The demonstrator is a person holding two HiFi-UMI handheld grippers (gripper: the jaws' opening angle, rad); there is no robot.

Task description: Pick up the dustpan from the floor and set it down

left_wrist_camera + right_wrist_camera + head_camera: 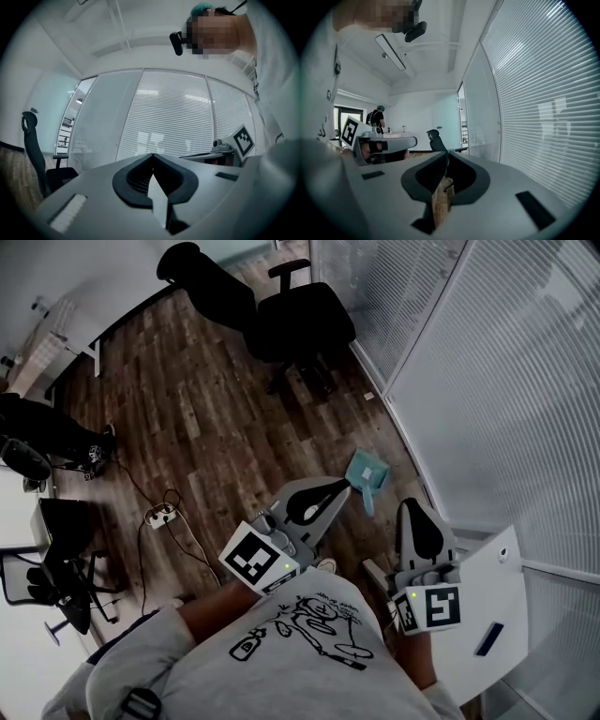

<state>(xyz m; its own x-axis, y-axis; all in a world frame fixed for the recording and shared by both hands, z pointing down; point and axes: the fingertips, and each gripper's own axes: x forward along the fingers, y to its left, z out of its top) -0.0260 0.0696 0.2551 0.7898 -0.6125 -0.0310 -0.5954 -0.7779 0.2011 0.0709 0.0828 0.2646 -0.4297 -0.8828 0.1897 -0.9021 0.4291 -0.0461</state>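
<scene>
Left gripper (343, 487) and right gripper (410, 508), jaws pressed together and empty, point level, presumably because the teal plastic dustpan (367, 472) lies ungrasped on the dark wood-plank floor (206, 409) just ahead.

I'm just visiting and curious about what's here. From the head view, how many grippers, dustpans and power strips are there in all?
Grippers: 2 (left gripper, right gripper)
Teal dustpan on the floor: 1
Power strip on the floor: 1
Total: 4
</scene>
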